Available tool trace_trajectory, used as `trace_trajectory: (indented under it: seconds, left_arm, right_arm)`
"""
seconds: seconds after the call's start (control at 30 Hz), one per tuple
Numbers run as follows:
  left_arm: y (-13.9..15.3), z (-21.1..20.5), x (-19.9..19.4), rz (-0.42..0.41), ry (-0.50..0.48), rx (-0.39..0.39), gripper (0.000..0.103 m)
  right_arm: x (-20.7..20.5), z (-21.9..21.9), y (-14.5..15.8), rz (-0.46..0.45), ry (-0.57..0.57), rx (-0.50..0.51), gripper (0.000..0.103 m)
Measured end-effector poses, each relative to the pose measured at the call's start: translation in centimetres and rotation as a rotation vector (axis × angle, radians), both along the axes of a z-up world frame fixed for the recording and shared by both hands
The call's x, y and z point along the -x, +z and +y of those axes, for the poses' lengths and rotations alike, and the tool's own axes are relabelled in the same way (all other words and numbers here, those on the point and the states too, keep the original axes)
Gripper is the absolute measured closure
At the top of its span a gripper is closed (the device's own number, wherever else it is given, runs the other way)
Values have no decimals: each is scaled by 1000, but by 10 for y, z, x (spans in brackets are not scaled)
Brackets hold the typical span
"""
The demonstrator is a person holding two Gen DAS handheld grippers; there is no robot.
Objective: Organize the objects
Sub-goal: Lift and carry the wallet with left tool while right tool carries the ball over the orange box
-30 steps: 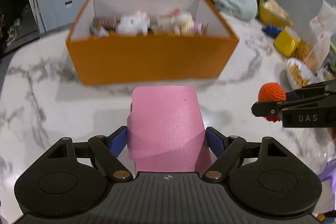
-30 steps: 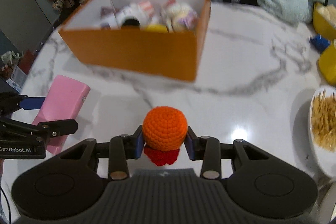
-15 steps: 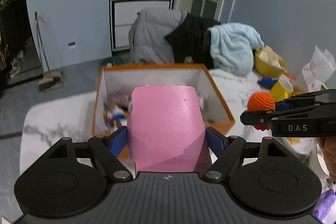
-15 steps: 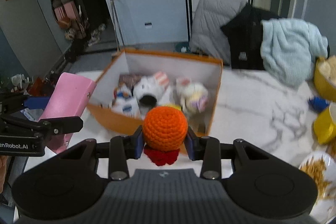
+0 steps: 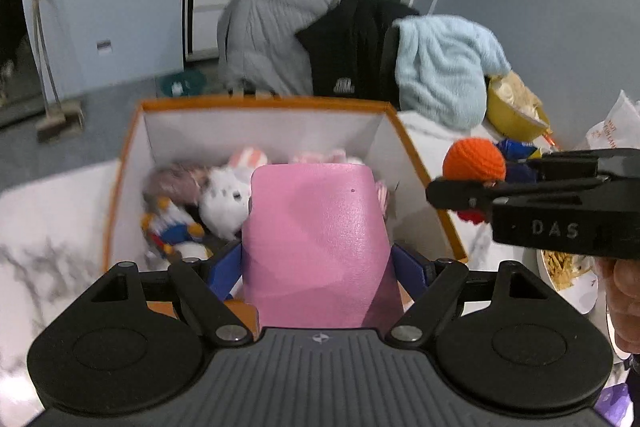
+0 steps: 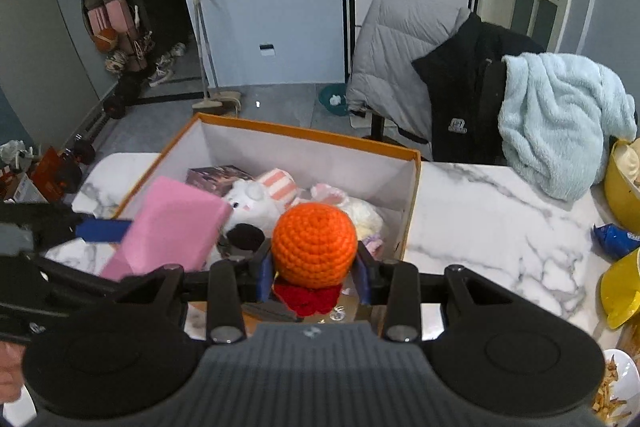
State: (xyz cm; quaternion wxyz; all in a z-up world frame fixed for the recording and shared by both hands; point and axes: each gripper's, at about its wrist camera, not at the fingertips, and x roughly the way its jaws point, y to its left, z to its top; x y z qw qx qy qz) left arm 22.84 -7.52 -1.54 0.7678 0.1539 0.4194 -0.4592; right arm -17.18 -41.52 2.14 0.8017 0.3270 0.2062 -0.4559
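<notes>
The marble table (image 6: 480,211) carries an orange box (image 5: 416,163) with white inner walls, open at the top. Behind the table a chair holds a grey coat (image 6: 400,39), a black jacket (image 6: 464,83) and a light blue towel (image 6: 560,115). Yellow bowls (image 6: 620,183) and a plate of fries (image 5: 568,267) sit at the table's right side. Inside the box lie soft toys, among them a white plush (image 5: 224,199) and a small dark carton (image 6: 218,177).

The left gripper (image 5: 318,263) pinches a pink case (image 5: 316,235) on both sides and holds it above the box's near edge. The right gripper (image 6: 314,269) clamps an orange crocheted ball (image 6: 314,243) with a red base; it is held over the right near part of the box.
</notes>
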Motion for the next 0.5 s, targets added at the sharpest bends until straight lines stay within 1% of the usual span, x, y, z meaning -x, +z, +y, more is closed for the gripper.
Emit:
trace_trajectory:
  seconds: [0.07,0.17,0.23,0.3,0.33,0.4,0.5]
  left_arm:
    - [-9,-2,-7,32,8,-11,10]
    - [-18,-3,-20,44,19,-32,10]
    - [-27,-3,-32,68,31,-50,10]
    - [-32,-5,-43,57,36,-53,9]
    - [-31,-7,-46,42,34,-52,9]
    - [-31,-13,-52,-15,24,-78,9]
    - [-35,-22,-59,-103,5,-144,10]
  right_arm:
    - [-3,-5,-5,13,5,-5,62]
    - [-7,-11,-11,21,10,-11,62]
    - [-9,-16,-14,24,11,-15,62]
    - [-12,-21,-18,27,10,-19,62]
    - [-13,-23,-19,28,10,-21,62]
    - [-17,-26,-22,34,12,-25,62]
    - [-23,-31,-28,43,16,-34,62]
